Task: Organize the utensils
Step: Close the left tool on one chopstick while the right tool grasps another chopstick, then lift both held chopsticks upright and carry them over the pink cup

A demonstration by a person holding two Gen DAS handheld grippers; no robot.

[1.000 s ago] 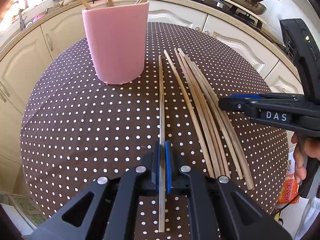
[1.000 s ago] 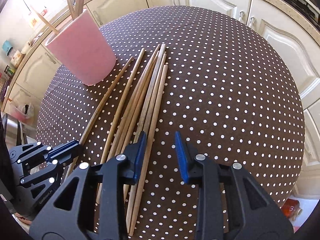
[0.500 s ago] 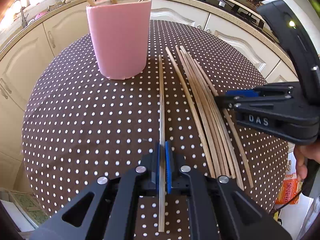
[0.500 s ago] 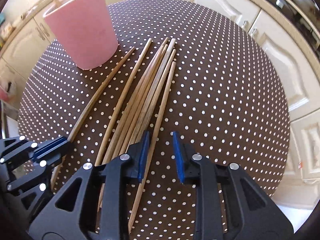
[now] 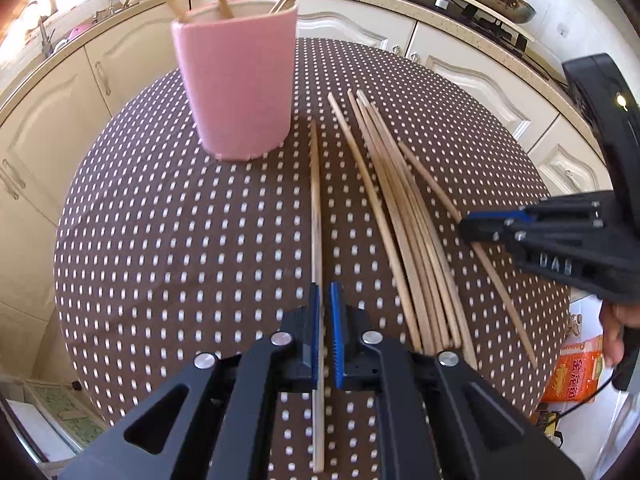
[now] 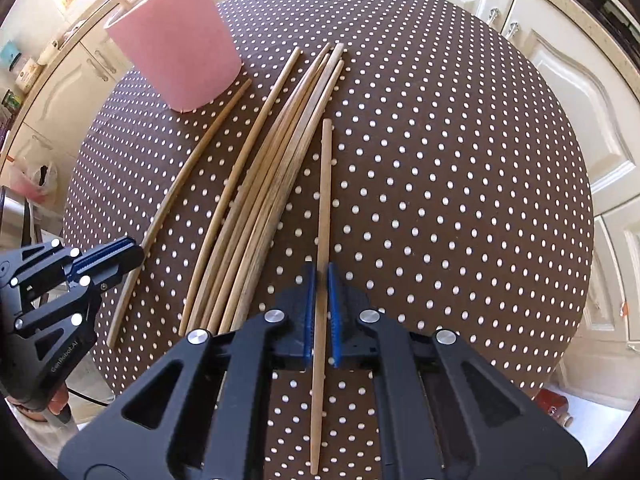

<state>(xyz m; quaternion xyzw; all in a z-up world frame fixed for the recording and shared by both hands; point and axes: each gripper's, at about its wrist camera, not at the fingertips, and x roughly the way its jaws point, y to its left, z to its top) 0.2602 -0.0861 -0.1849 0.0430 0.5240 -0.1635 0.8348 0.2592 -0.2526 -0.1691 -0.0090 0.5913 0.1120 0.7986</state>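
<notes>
Two chopsticks are pinched, one per gripper: the left gripper (image 5: 325, 332) nips the lone chopstick (image 5: 316, 200) on the worktop (image 5: 160, 240) near the pink cup (image 5: 240, 84); the right gripper (image 6: 319, 312), jaws just closing, clamps another chopstick (image 6: 325, 184) beside the loose bundle (image 6: 276, 168). Light, stiff, slick wood; mid-length holds look safest.

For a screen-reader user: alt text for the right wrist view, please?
The right gripper, its jaws just closed, is shut on one chopstick beside loose chopsticks on a dotted table. A pink cup stands behind; the left gripper holds another.
</notes>
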